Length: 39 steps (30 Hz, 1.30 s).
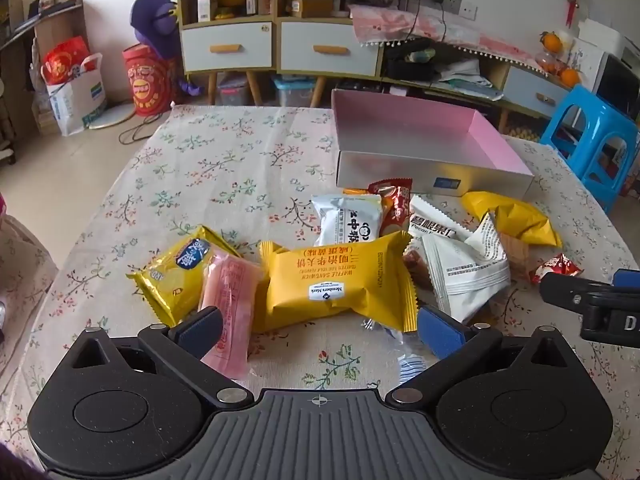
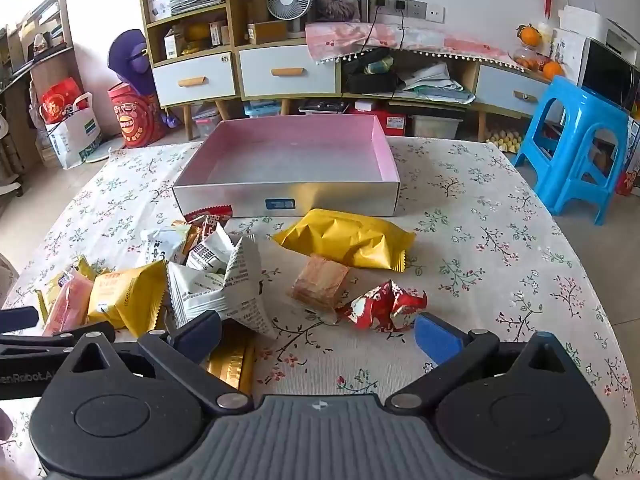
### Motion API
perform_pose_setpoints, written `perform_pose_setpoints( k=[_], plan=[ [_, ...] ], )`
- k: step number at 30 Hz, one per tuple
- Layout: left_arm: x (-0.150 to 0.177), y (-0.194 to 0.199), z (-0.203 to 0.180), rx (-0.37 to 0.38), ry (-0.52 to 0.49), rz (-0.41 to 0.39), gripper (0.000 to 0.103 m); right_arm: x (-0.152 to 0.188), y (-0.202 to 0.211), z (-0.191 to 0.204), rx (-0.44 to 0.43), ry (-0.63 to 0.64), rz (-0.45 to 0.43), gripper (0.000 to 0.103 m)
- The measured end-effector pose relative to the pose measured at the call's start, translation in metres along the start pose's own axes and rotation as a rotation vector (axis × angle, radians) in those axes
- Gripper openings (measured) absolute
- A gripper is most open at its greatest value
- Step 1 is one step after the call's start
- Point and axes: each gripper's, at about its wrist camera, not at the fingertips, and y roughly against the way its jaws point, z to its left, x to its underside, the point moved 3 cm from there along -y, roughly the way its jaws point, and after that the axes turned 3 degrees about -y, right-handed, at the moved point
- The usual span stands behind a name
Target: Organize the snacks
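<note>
from the left wrist view, the left tongs (image 1: 318,326) stand spread wide with nothing gripped, tilted down over the bench (image 1: 224,160), which wears a floral cloth. between and just beyond their tips lies a yellow waffle sandwich pack (image 1: 340,284), not pressed by either pad. a pink wrapped bar (image 1: 230,304) lies touching its left side, partly under the left finger, and a yellow pack with a blue label (image 1: 180,272) lies left of that. behind the waffle pack sit a white pack with black lettering (image 1: 348,220), a red-brown packet (image 1: 394,204), a white pecan pack (image 1: 434,226) and a white triangular packet (image 1: 468,276), all crowded together. a crumpled gold pack (image 1: 516,218) lies further right. the open box (image 1: 432,178), pink inside and silver outside, stands behind the heap with nothing in it. part of the right tongs (image 1: 588,300) shows at the right edge.

from the right wrist view, the right tongs (image 2: 318,340) are likewise opened wide and hold nothing. a red crinkled wrapper (image 2: 384,306) lies just ahead of them, near the right finger. a tan square cake (image 2: 320,286) touches it on the left, and the gold pack (image 2: 348,238) lies behind that. the white triangular packet (image 2: 224,292) is by the left finger, with a gold strip (image 2: 232,364) under it. the box (image 2: 288,196) stands beyond, in the middle of the bench (image 2: 500,240).
</note>
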Motion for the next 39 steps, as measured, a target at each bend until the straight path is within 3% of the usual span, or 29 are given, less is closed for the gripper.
perform_pose_setpoints(
  k=[10,39],
  plan=[
    [0.001,-0.009,0.005,-0.024,0.025,0.033,0.103,-0.002,0.011,0.0,-0.003,0.024,-0.028,0.093],
    [0.005,-0.01,0.004,-0.025,0.029,0.051,0.103,0.001,0.004,0.0,0.013,0.029,0.001,0.093]
  ],
)
